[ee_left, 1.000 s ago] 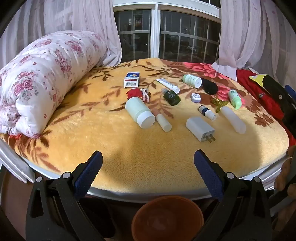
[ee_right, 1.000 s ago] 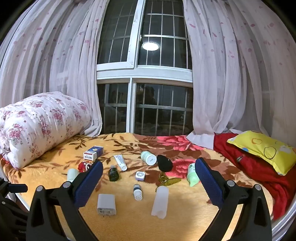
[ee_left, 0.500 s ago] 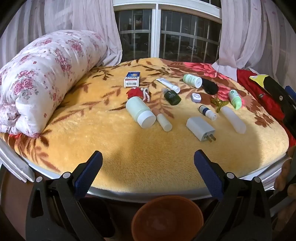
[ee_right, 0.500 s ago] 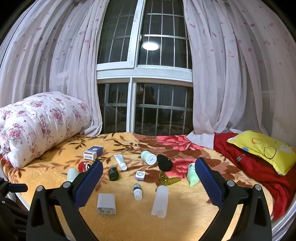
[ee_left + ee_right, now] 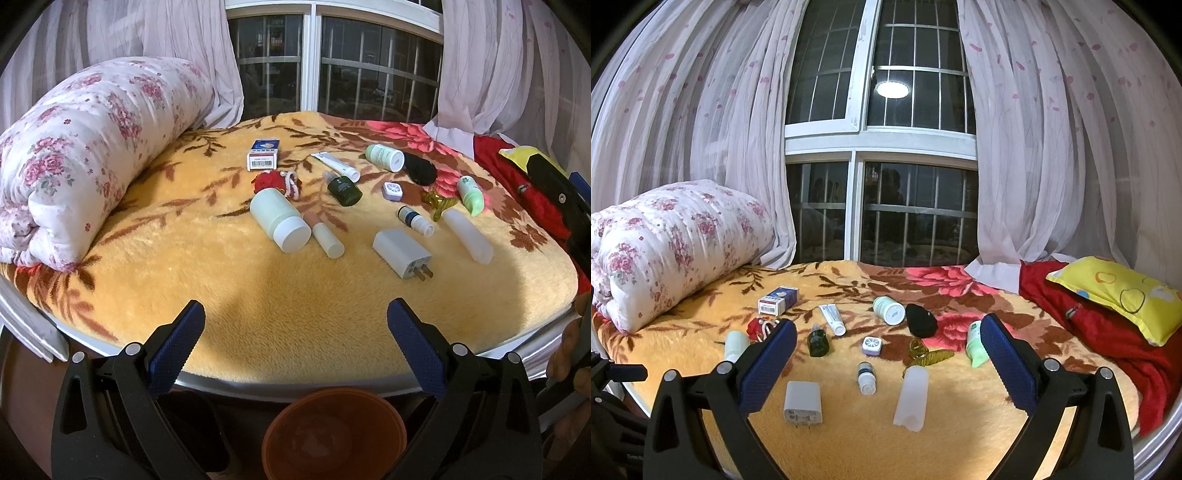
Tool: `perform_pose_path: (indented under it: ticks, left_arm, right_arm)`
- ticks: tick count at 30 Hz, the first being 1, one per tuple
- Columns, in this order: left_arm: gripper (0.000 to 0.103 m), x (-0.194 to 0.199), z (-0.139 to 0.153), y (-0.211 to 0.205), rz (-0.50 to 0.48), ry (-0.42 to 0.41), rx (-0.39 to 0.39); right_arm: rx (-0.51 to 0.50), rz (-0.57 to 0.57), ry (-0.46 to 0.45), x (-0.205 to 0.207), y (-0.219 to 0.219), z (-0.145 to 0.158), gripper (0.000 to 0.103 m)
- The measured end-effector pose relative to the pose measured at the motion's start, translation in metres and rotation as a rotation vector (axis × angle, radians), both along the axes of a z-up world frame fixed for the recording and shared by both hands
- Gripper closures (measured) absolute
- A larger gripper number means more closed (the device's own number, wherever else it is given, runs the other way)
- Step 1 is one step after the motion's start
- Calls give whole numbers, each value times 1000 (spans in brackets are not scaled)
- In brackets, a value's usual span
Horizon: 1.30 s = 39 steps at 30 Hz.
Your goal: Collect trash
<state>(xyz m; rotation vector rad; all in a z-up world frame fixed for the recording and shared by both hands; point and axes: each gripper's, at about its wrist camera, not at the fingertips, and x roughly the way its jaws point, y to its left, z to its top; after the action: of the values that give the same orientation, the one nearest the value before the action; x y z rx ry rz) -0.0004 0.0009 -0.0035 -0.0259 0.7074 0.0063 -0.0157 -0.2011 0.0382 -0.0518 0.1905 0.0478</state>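
Observation:
Several small items lie on a yellow floral blanket [image 5: 207, 273]: a big white bottle [image 5: 279, 219], a white tube [image 5: 327, 236], a white charger [image 5: 402, 253], a small dropper bottle [image 5: 414, 218], a translucent tube [image 5: 467, 236], a dark green bottle [image 5: 344, 188] and a small box [image 5: 263, 156]. An orange-brown bowl [image 5: 334, 434] stands below the blanket's near edge. My left gripper [image 5: 295, 341] is open and empty above the bowl. My right gripper [image 5: 886, 363] is open and empty over the near items, among them the charger [image 5: 803, 403] and the translucent tube [image 5: 912, 398].
A rolled floral quilt [image 5: 81, 147] lies at the left. A red cloth [image 5: 1100, 332] and a yellow pillow [image 5: 1115, 291] lie at the right. The window [image 5: 882, 206] and curtains stand behind. The other gripper's black frame [image 5: 561, 199] shows at the right edge of the left wrist view.

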Motion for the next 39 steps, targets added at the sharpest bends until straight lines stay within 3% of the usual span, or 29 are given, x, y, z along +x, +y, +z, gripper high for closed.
perform_pose_path:
  ticks: [8,12,15,17,22,24,25,27,30,39]
  left_arm:
    - [6,7,-6,19,55,-5,-9]
    - [6,7,-4,32,89,-44,2]
    - [7,6,-3,41,93,-107,-39]
    - [7,11,-9,43,86,-37,-50]
    - [7,18,-18,56,114,39,-58]
    - [7,20,-19,63,135,48,-57]
    - [7,20,-19,67,143,49,-57]
    - [7,23,-19,73,157,51,-63]
    - [7,25,-18,77,162,42,-60]
    - [7,78,0,62,136,57,-141]
  right_arm:
    - [-7,112,47,4,14,-16,5]
    - [-1,171,129,17,40,-36,5]
    - [11,182,216,41,59,-55,5]
    - [-6,163,267,58,65,-65,5]
    - [-41,123,349,87,69,-83,6]
    - [-65,120,382,97,71,-90,16]
    - [-84,118,407,103,74,-94,36]
    - [-60,167,486,115,75,-105,63]
    - [-16,179,484,112,70,-106,64]
    - [-65,164,350,84,53,-74,63]
